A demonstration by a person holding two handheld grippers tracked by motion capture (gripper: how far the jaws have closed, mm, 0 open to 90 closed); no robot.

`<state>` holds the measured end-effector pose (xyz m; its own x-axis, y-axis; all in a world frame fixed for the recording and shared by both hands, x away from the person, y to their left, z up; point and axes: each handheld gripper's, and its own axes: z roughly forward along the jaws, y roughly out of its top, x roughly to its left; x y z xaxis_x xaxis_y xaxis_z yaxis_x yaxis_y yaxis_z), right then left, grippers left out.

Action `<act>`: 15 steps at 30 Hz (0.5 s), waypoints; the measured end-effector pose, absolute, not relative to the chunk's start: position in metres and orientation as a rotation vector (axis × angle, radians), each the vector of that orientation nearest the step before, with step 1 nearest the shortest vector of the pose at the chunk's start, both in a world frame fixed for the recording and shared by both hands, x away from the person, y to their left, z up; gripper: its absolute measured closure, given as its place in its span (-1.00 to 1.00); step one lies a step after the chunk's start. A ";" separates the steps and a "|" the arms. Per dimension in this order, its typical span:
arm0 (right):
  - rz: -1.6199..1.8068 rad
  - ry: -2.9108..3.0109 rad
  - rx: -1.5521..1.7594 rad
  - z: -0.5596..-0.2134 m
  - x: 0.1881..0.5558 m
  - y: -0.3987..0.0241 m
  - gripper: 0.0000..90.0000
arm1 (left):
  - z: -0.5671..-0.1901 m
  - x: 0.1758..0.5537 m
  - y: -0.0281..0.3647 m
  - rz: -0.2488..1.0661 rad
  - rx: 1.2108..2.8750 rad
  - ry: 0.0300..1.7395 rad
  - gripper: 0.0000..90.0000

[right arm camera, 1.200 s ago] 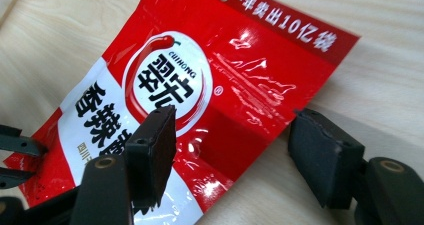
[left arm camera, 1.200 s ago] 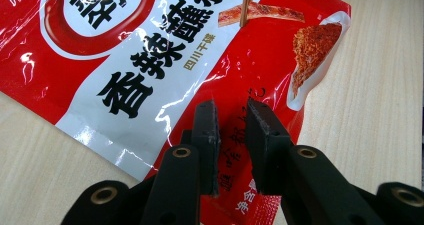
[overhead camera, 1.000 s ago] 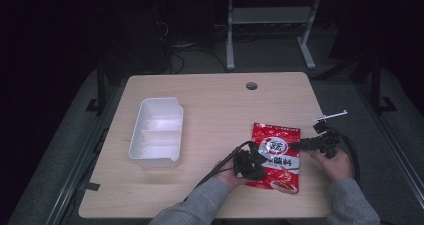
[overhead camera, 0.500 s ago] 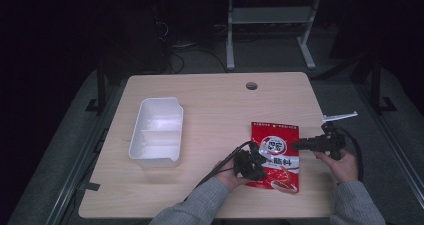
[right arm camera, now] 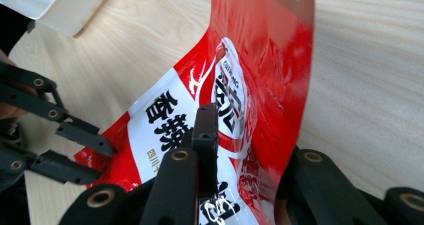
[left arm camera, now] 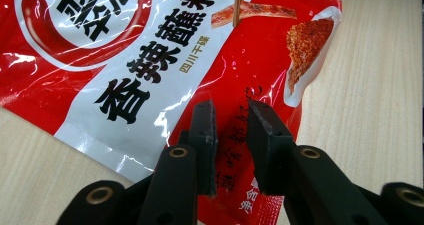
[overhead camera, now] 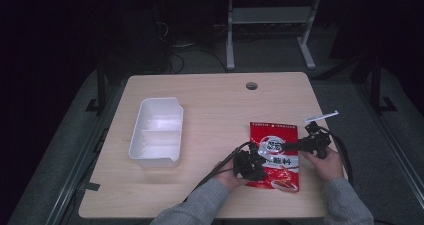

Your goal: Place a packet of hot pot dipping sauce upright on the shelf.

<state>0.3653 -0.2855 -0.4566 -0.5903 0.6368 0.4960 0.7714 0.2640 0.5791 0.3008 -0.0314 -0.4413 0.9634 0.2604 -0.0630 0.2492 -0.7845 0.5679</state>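
Nearest the person, the left tongs (overhead camera: 261,166) sit on the lower left part of the red seasoning packet (overhead camera: 276,154), and the left gripper view shows them from close up: the two black jaws stand over the packet's lower edge with a narrow gap between them, red film visible in that gap (whether the pads actually pinch the film cannot be told from this angle). The packet (left arm camera: 150,60) lies flat there on the pale wooden bench (left arm camera: 370,85).

On the other side, the right tongs (overhead camera: 295,146) come in from the packet's right edge, held by the right hand (overhead camera: 327,162). Their jaws have just been closing, and in the right gripper view the packet's edge (right arm camera: 260,85) is lifted and curled up between them, the left jaw lying against the printed face; the far jaw is hidden behind the film. The left tongs (right arm camera: 87,152) show at the lower left of that view, resting on the packet.

Farther along the bench (overhead camera: 215,100), well apart to the left, stands a white divided tray (overhead camera: 157,137). Beyond it, near the far edge, is a round cable hole (overhead camera: 251,86).
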 end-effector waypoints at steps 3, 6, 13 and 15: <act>-1.206 -2.375 -1.332 -0.459 0.367 -0.281 0.71 | -0.442 0.301 -0.030 0.011 2.490 0.362 0.54; -1.180 -2.402 -1.315 -0.459 0.369 -0.278 0.88 | -0.442 0.300 -0.030 0.027 2.491 0.363 0.48; -1.181 -2.412 -1.293 -0.454 0.366 -0.278 0.98 | -0.439 0.304 -0.016 0.024 2.487 0.399 0.35; -1.179 -2.419 -1.292 -0.452 0.365 -0.278 0.98 | -0.436 0.304 -0.009 0.017 2.470 0.407 0.34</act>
<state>0.3649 -0.2782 -0.4517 -0.6156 0.6357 0.4657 0.7585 0.3177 0.5690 0.3039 -0.0088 -0.4362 0.9522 0.2935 -0.0848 0.2854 -0.7555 0.5898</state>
